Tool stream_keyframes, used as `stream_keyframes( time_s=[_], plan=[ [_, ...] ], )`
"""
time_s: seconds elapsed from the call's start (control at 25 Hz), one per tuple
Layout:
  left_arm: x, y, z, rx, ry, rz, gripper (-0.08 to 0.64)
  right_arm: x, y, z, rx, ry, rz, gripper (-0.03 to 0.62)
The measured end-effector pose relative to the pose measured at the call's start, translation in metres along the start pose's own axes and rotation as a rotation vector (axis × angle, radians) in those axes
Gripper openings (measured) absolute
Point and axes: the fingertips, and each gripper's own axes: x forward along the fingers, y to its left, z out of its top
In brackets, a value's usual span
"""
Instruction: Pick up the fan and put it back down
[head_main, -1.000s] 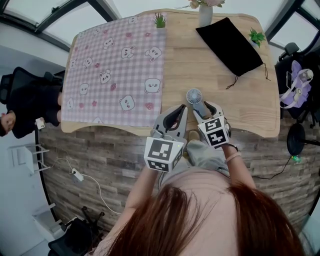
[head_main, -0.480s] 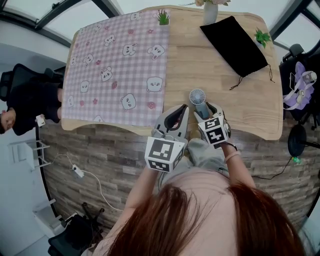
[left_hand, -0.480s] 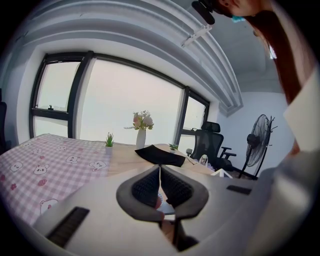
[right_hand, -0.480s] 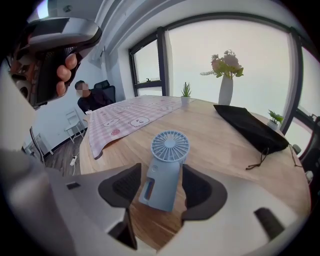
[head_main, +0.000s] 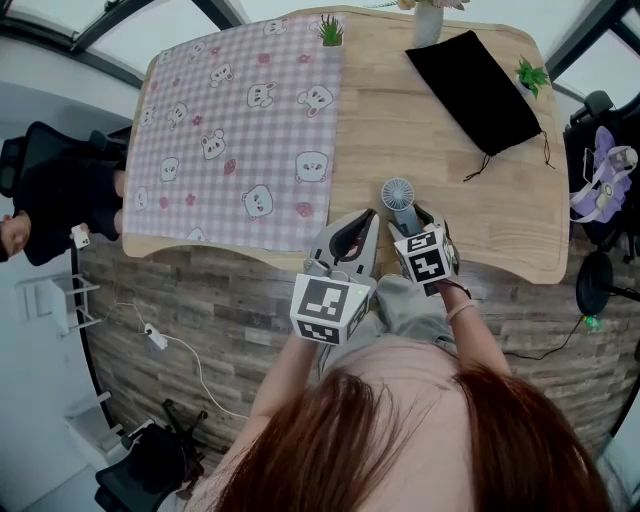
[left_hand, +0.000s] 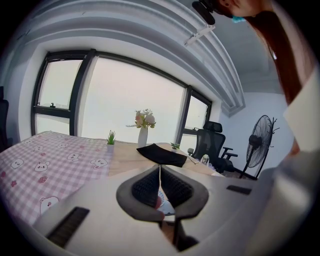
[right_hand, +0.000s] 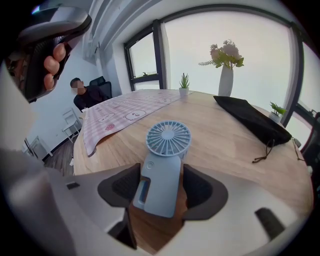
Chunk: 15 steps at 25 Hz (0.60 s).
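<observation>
1. Wider than a second earlier, the right gripper's jaws had just been opening around the fan. Its handle lay between the spread pads with a sliver of gap on either side, so it was straddled, not pinched.
2. The pale blue fan lay flat on the bare wood of the table, close to the near edge. Its round grille faced up at the far end and its handle pointed back toward the person. It looked set down again, with the release as the closing part of the job.
3. The left gripper stayed just left of its partner at the near edge, its jaws pressed together on nothing. It was apparently parked there because the lift needed only one hand.
4. A pink checked cloth covered the left half of the table. A black pouch lay at the far right and a vase of flowers stood at the far edge — all well apart from the fan, leaving open wood around it.
5. The pads sat close to the handle, so the retreat would likely need to go straight back along it; a sideways drift could nudge the light fan.
</observation>
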Motion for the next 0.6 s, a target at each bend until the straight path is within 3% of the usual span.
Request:
stream_keyframes(
  time_s=[0.6],
  plan=[
    [-0.002,0.003,0.0042,0.002,-0.011,0.013,0.012,-0.001,-0.0059,-0.0001,-0.027,-0.018,-0.038,0.213]
  ],
)
